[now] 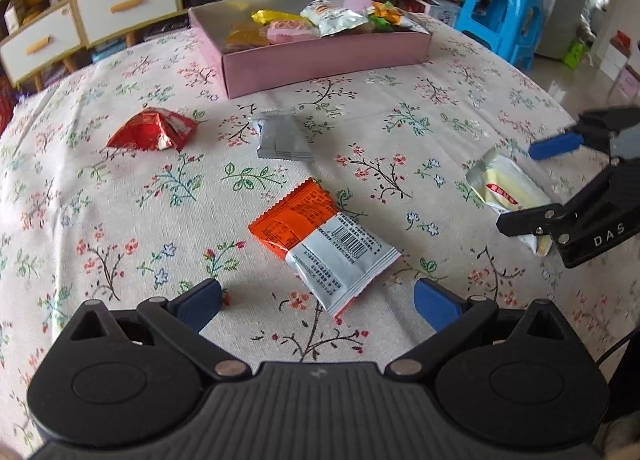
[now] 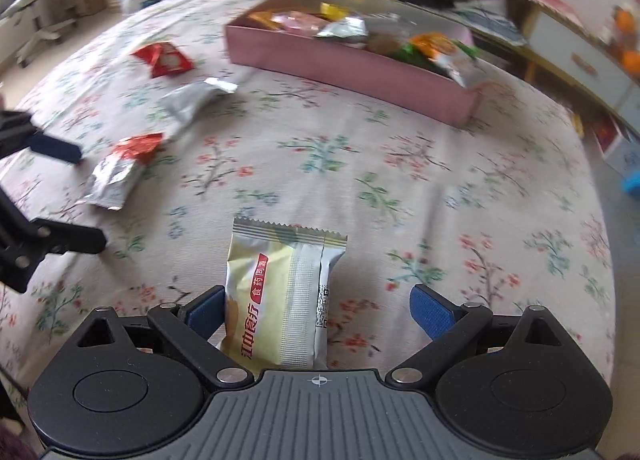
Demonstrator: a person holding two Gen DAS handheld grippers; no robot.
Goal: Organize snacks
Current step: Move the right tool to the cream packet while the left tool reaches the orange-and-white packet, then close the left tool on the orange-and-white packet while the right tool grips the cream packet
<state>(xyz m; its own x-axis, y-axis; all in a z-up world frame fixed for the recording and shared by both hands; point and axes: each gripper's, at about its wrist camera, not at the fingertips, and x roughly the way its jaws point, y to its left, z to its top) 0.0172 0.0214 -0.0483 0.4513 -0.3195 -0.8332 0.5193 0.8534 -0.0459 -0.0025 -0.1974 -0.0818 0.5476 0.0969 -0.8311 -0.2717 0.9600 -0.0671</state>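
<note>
A lived-in home room; a floral tablecloth (image 1: 120, 220) covers the table; at 12 o'clock stand white drawer units (image 1: 120, 8) with cluttered shelves; at 1 o'clock sits a blue plastic stool (image 1: 504, 8).

Blue stool (image 1: 505, 8), white drawers (image 1: 124, 10)
</note>
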